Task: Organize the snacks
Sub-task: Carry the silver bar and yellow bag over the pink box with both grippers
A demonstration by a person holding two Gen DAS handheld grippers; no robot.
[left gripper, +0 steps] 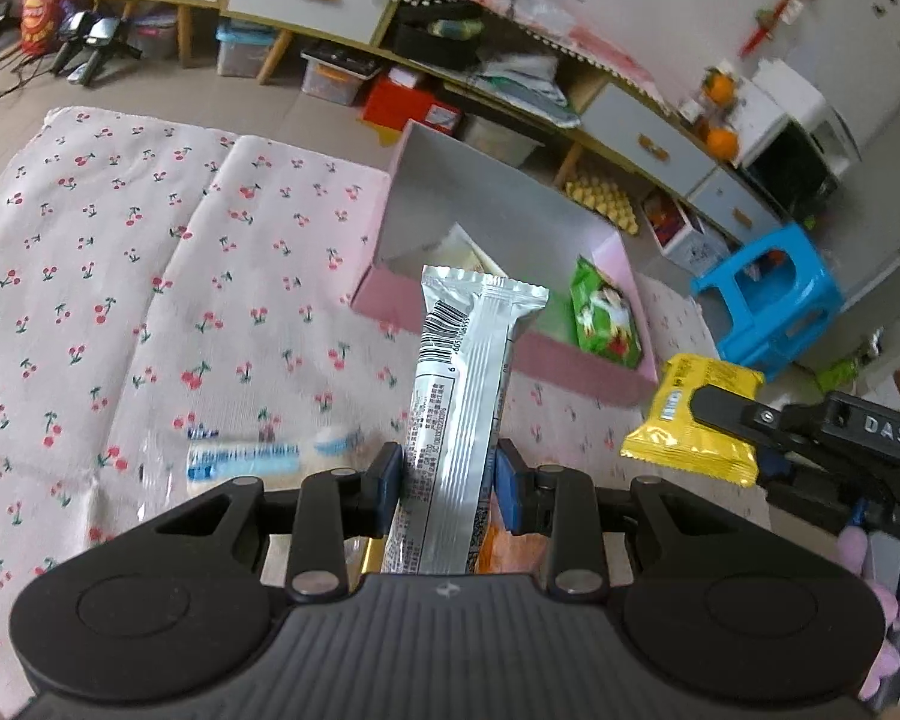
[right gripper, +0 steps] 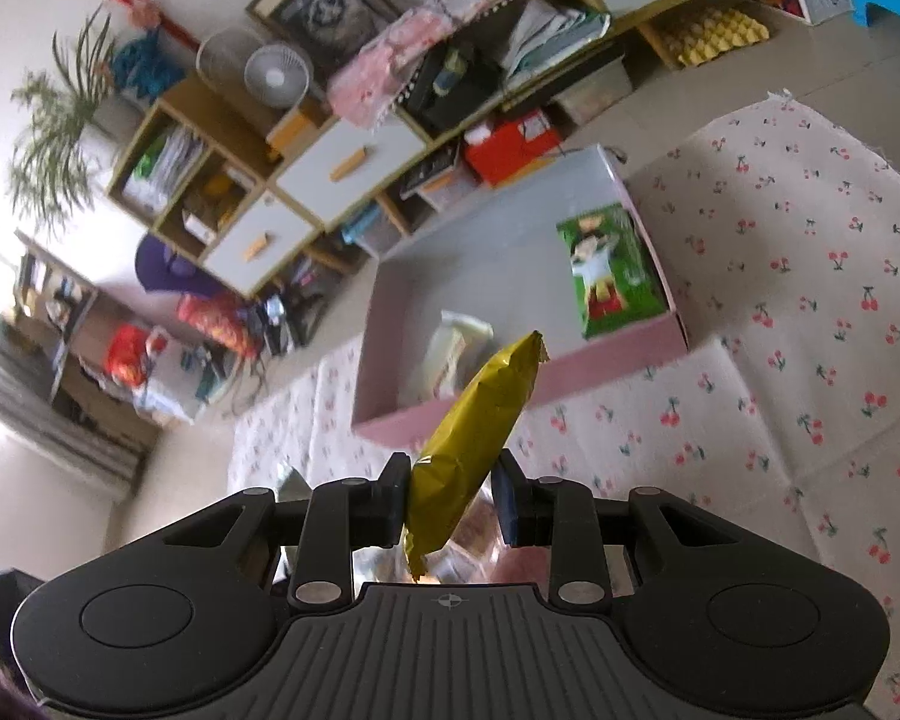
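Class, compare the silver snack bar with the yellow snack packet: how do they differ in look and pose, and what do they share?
The silver snack bar is long and narrow with a barcode; the yellow snack packet is shorter and broader. The bar is held by the left tongs, the packet by the right tongs. The bar runs straight ahead between its tongs; the packet slants. Both are sealed wrappers held above the cherry-print cloth, near the pink box.

There are two grippers, the left one [left gripper: 448,483] and the right one [right gripper: 450,501]. Each pinches one snack: one silver bar [left gripper: 462,420] and one yellow pack [right gripper: 474,438]. Ahead of them is one pink box [right gripper: 624,348] with two snacks inside: one green pack [right gripper: 615,270] and one pale pack [right gripper: 450,354]. One blue stool [left gripper: 774,300] stands beyond.
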